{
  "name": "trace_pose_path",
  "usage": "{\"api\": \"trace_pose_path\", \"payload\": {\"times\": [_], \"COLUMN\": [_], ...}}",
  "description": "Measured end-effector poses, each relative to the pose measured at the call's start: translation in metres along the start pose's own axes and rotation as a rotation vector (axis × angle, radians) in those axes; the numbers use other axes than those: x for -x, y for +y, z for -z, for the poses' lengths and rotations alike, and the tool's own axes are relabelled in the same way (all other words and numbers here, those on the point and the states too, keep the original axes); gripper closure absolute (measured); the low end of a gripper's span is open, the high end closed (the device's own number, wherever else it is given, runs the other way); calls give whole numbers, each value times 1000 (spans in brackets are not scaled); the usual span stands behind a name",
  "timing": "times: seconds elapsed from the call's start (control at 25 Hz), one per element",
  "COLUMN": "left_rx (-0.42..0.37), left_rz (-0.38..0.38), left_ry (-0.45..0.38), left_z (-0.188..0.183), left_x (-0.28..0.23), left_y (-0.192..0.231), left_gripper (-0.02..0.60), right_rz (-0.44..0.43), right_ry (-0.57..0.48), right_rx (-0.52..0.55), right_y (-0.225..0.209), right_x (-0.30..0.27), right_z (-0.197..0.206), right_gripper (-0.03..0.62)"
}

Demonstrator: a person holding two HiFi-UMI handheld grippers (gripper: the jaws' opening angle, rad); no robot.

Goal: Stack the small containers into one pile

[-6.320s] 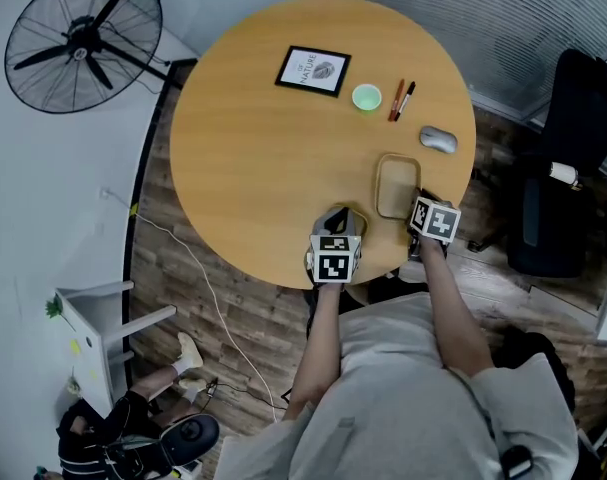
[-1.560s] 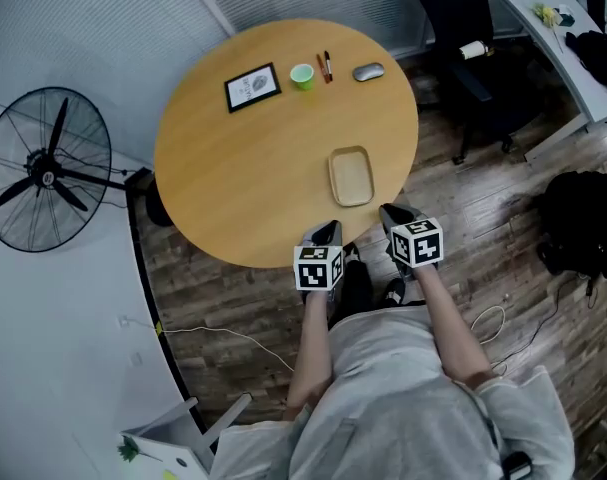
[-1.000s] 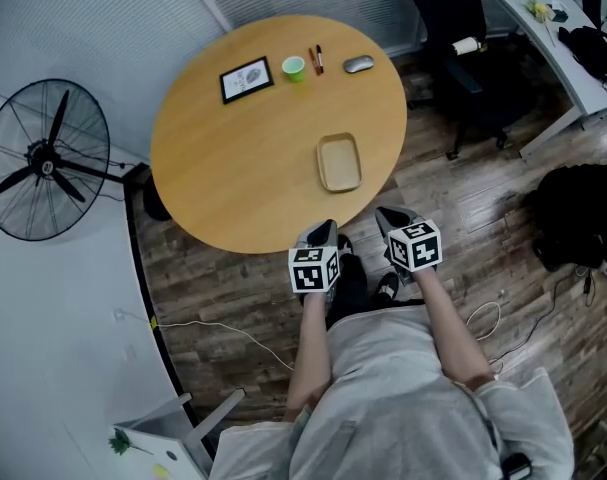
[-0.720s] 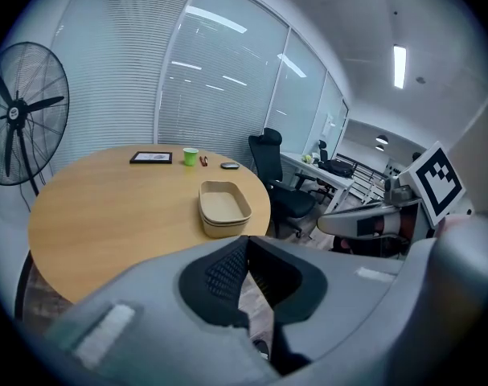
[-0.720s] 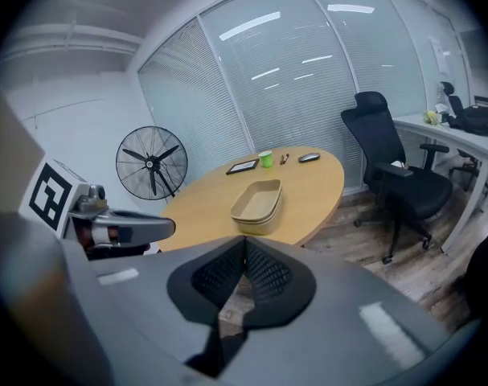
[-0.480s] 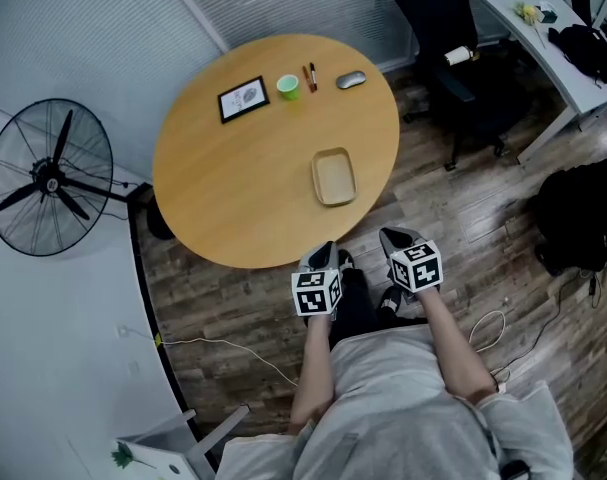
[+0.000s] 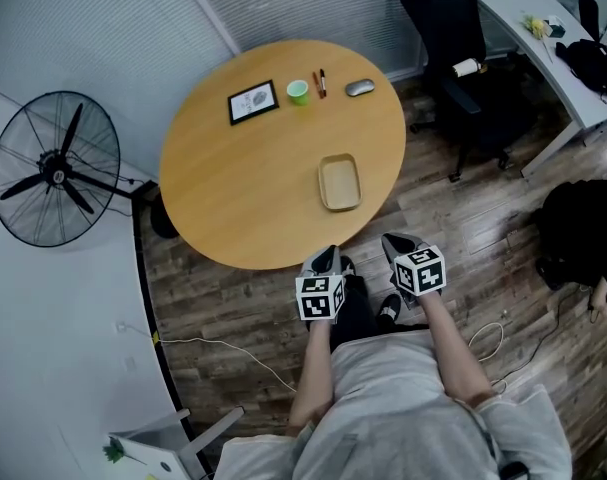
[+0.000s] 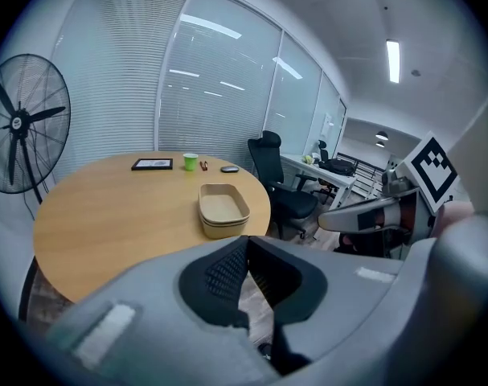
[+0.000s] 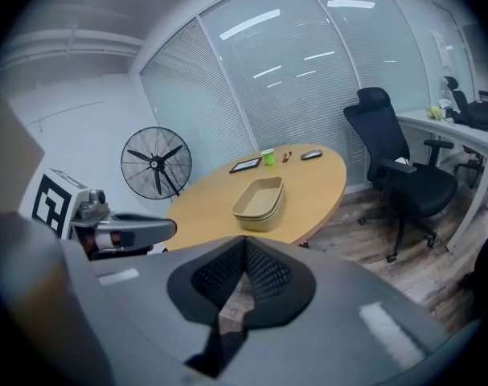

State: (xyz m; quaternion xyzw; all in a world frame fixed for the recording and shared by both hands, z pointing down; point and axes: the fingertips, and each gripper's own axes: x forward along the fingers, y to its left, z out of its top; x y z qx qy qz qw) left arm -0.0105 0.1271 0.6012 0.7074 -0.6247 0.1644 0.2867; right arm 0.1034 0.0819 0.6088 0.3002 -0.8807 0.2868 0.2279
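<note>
Two tan containers (image 8: 223, 209), nested as one pile on near-right part of round table (image 7: 233, 188); one frame (image 7: 253, 102), one green cup (image 7: 298, 91), two pens (image 7: 322, 82), one mouse (image 7: 359, 88) along far rim; lower container mostly hidden, only rim showing; shallow, oblong, round-cornered; left gripper (image 7: 324, 260) and right gripper (image 7: 394, 244) fully closed, empty, off table's near edge.

The containers (image 7: 340, 182) sit nested on the bench (image 7: 233, 188), near its right edge. Along its far edge, left to right: frame (image 7: 253, 102), cup (image 7: 298, 90), pens (image 7: 321, 81), mouse (image 7: 360, 87). Fan (image 7: 53, 168) stands left, chair (image 7: 463, 58) right.
</note>
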Motion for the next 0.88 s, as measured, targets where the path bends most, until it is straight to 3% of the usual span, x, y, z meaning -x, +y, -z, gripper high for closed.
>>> {"api": "trace_pose_path", "payload": {"times": [0.88], "left_rx": [-30], "left_rz": [-11], "left_ry": [-5], "left_z": [-10], "left_x": [-7], "left_y": [-2], "left_gripper": [575], "right_rz": [-26], "right_ry": [-3], "right_rx": [32], "right_y": [2], "right_x": [-7], "right_z": [-7], "right_gripper": [597]}}
